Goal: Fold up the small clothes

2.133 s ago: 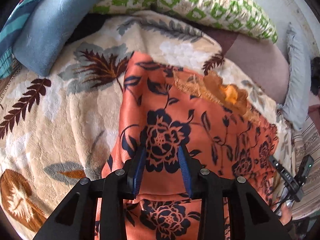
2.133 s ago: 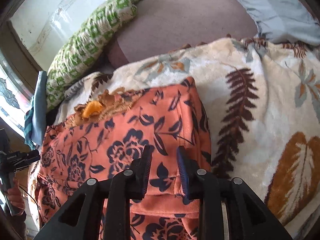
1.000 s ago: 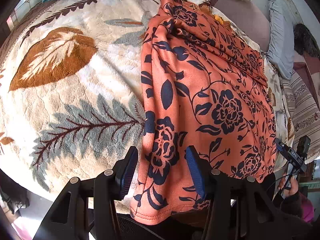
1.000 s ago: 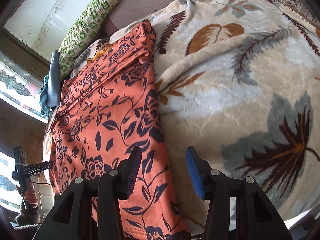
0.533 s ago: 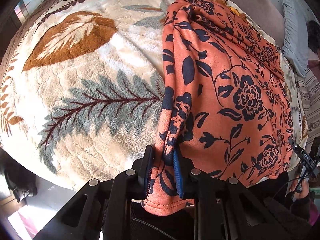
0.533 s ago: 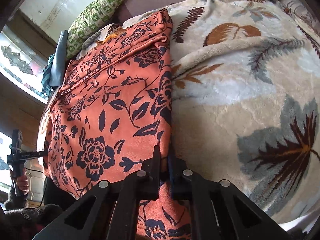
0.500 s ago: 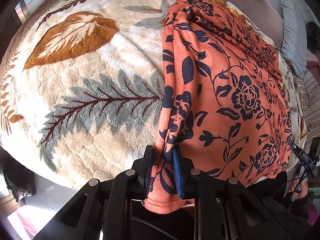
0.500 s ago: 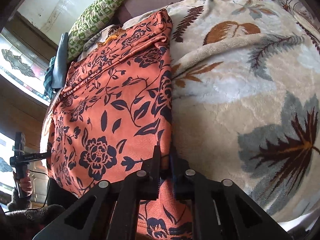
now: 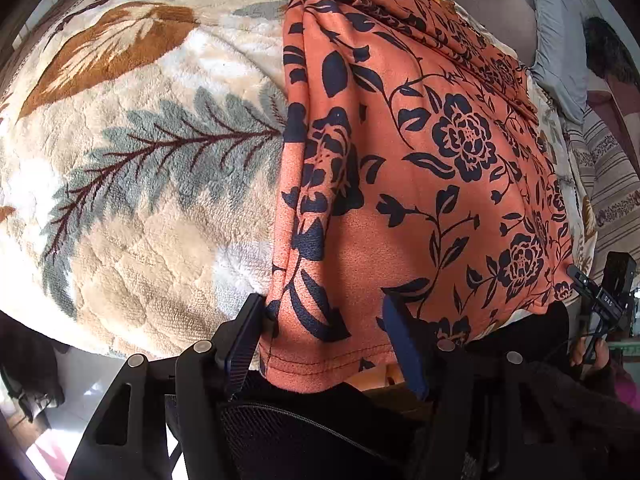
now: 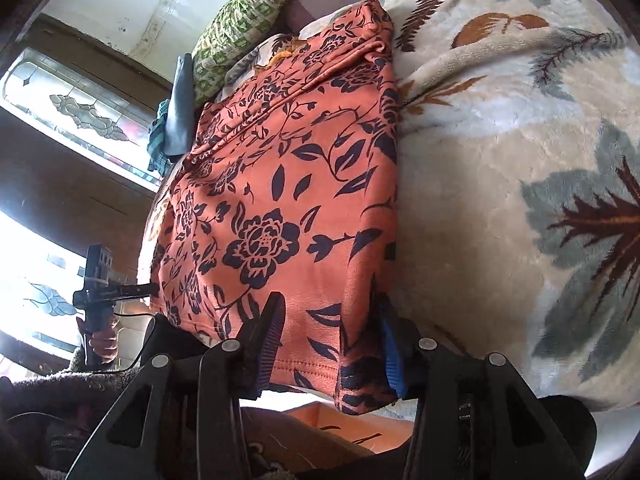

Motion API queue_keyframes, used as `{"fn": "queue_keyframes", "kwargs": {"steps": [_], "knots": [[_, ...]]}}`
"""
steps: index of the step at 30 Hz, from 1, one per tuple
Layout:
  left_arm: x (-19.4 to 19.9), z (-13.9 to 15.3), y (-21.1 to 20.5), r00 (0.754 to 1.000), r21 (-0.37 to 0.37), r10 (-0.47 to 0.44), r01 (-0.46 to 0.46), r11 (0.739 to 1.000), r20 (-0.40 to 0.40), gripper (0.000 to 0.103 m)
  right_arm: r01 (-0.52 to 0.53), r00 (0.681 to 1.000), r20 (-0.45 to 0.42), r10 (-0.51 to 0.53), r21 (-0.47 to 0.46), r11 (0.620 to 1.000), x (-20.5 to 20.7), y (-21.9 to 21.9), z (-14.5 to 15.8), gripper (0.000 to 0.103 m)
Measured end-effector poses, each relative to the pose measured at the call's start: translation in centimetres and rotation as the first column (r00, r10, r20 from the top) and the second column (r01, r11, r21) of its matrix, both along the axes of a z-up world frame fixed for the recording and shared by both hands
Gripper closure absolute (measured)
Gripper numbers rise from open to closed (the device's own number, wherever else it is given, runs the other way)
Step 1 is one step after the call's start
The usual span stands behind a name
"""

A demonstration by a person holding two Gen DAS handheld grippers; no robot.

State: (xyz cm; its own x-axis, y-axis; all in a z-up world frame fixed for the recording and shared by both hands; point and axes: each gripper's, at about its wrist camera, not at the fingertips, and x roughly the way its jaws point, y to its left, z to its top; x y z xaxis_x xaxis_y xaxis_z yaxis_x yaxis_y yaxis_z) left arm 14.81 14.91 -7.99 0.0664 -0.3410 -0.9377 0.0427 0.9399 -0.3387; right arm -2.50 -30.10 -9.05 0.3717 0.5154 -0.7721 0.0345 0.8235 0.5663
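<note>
A bed covered by a plush cream blanket [image 9: 152, 216] printed with large rust, grey-green and maroon leaves fills the room. At the head of the bed, a green-and-white patterned pillow [image 10: 248, 12] lies against a scuffed white wall [image 10: 132, 4]. Beside that pillow sits a blue-grey cushion [image 10: 180, 108]. Beyond the bed's side, dark wood frames panels of patterned glass [image 10: 84, 120], with bright daylight coming through. At the bed's opposite side lie a pale grey pillow [image 9: 556, 40] and striped bedding [image 9: 612, 184].
</note>
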Motion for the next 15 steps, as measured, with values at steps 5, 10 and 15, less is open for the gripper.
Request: {"fn": "queue_keyframes", "kwargs": {"steps": [5, 10, 15], "knots": [[0.2, -0.5, -1.8, 1.0, 0.03, -0.021, 0.021, 0.999, 0.014, 0.032, 0.033, 0.999, -0.015, -0.034, -0.021, 0.999, -0.3, -0.6, -0.9, 0.059], [-0.2, -0.5, -1.7, 0.999, 0.058, 0.001, -0.004, 0.998, 0.046, 0.066, 0.02, 1.0, -0.018, -0.023, -0.123, 0.992, -0.5, -0.4, -0.8, 0.093], [-0.8, -0.5, -0.7, 0.998, -0.054, 0.041, -0.039, 0.998, 0.037, 0.097, 0.052, 0.998, -0.043, -0.052, -0.022, 0.998, -0.5, -1.4, -0.8, 0.096]]}}
